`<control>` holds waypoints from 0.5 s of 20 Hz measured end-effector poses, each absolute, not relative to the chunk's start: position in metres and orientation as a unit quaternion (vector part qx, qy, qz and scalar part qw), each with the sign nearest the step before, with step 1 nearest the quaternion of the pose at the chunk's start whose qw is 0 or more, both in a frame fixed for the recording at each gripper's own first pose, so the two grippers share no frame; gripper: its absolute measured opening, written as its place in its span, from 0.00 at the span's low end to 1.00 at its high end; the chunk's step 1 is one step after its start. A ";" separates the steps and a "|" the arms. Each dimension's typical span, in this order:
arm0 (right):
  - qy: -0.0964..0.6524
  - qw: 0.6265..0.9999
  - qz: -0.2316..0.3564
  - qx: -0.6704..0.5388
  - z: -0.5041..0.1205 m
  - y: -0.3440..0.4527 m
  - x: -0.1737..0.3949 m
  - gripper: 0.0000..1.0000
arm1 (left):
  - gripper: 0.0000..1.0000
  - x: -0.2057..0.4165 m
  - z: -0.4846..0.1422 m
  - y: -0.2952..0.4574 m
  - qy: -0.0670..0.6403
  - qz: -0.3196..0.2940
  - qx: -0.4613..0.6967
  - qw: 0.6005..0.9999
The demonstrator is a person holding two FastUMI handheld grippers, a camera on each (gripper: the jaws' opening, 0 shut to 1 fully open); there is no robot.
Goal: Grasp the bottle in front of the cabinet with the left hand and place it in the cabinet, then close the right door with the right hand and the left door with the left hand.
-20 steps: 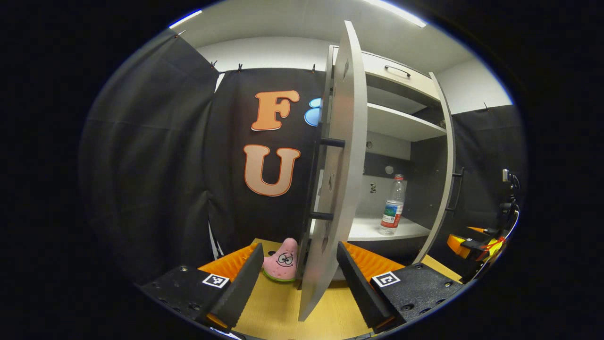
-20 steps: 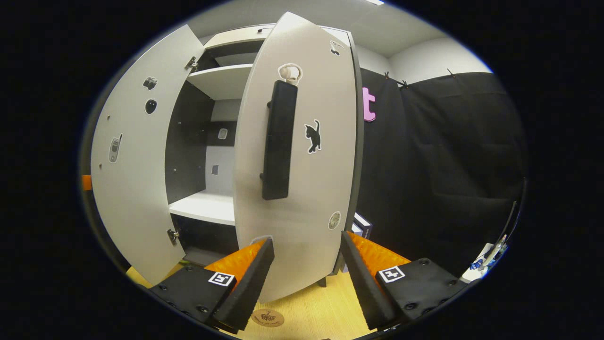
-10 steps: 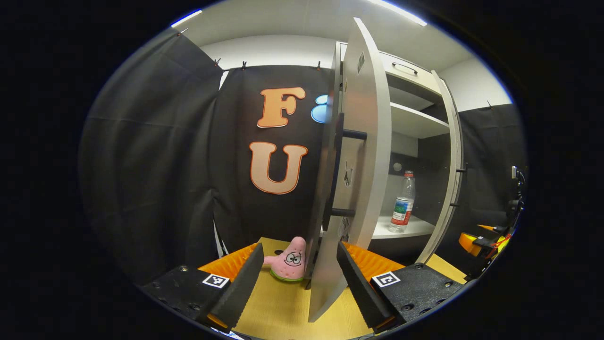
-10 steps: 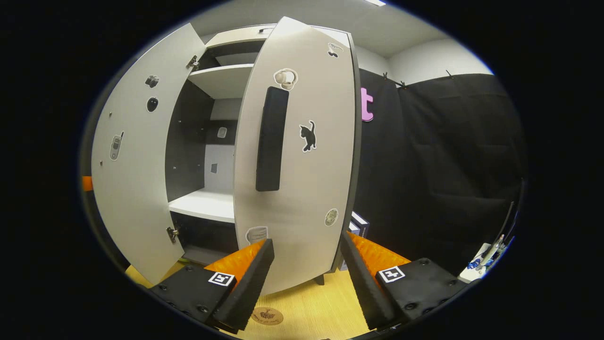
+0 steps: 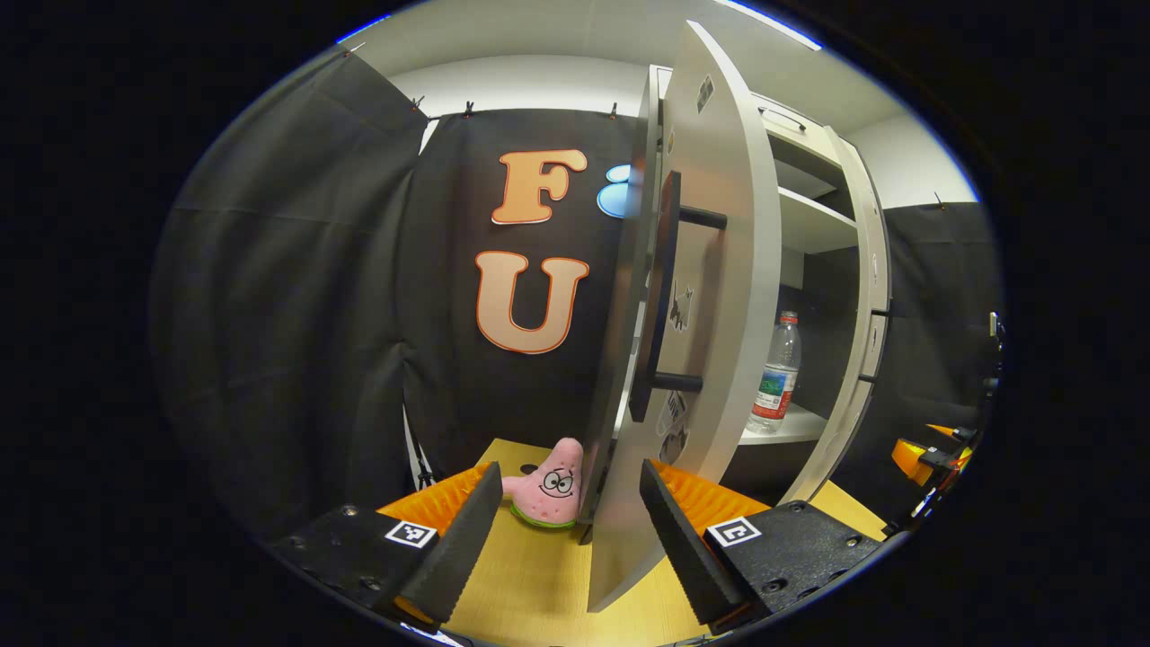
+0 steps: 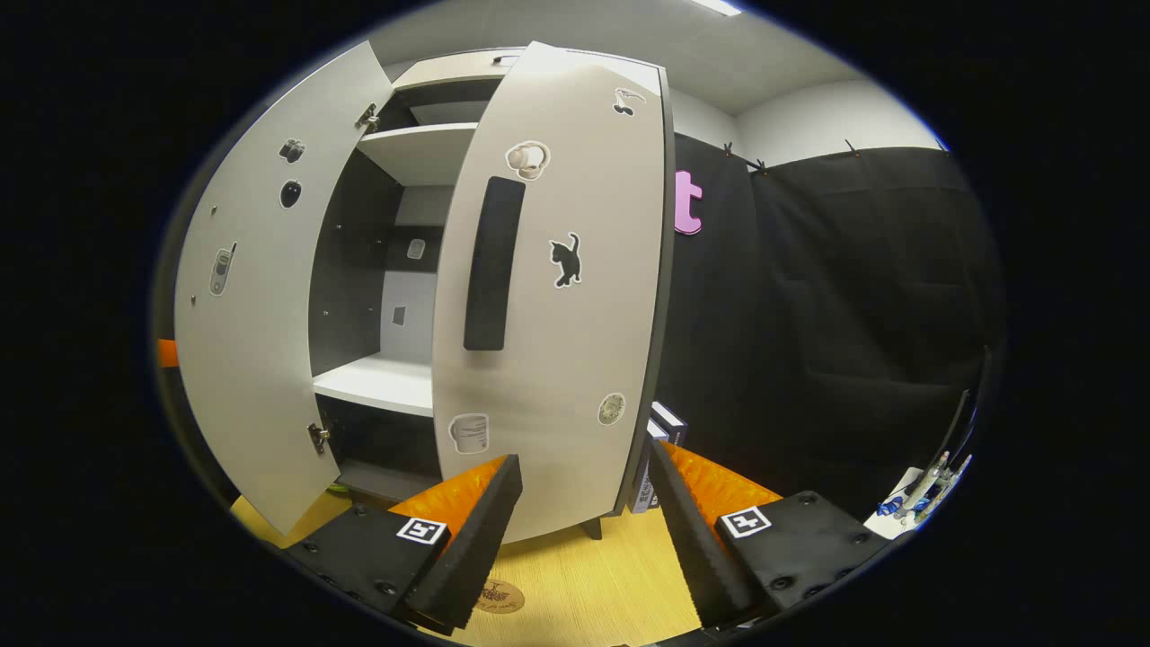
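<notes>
A clear bottle (image 5: 777,373) with a red cap stands upright on the white shelf (image 5: 782,424) inside the cabinet. The left door (image 5: 719,296) stands half open, its black handle (image 5: 665,296) facing me. My left gripper (image 5: 566,530) is open low in front of it, and the door's lower corner sits between its fingers. In the right gripper view, the right door (image 6: 557,341) with its black handle (image 6: 492,262) is partly shut. My right gripper (image 6: 584,530) is open just short of its bottom edge. The left door (image 6: 252,296) hangs open beside it.
A pink star-shaped plush toy (image 5: 550,485) sits on the wooden table (image 5: 530,584) left of the cabinet. A box (image 6: 660,431) leans by the cabinet's right side. A round wooden coaster (image 6: 499,595) lies under my right gripper. The right door (image 5: 867,314) edges the opening.
The left door has swung toward the cabinet, hiding more of the inside. The right door has swung further shut, and my right gripper sits a little farther back from it.
</notes>
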State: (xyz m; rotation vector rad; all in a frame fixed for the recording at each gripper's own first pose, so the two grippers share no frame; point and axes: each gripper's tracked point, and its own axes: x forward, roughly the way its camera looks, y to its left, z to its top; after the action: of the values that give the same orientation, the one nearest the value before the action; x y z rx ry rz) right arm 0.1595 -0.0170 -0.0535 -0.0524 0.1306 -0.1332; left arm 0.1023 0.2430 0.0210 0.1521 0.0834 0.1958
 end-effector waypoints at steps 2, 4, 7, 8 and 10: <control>0.066 0.995 -0.069 -0.023 -0.055 -0.020 0.156 0.95 | 0.94 0.103 0.019 0.239 0.043 0.091 0.075 0.992; 0.067 0.995 -0.069 -0.025 -0.056 -0.024 0.150 0.95 | 0.94 0.103 0.017 0.231 0.044 0.088 0.071 0.993; 0.069 0.995 -0.072 -0.031 -0.056 -0.034 0.144 0.95 | 0.92 0.106 0.015 0.222 0.047 0.082 0.072 0.993; 0.068 0.995 -0.073 -0.031 -0.055 -0.037 0.142 0.95 | 0.92 0.106 0.013 0.220 0.047 0.080 0.073 0.993; 0.065 0.995 -0.075 -0.031 -0.053 -0.041 0.138 0.95 | 0.92 0.107 0.012 0.214 0.048 0.078 0.071 0.993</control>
State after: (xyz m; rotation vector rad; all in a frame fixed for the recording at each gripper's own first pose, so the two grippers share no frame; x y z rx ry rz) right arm 0.1383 -0.0410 -0.0531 -0.0619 0.1296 -0.1500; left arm 0.1071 0.2142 0.0117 0.1431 0.0967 0.1572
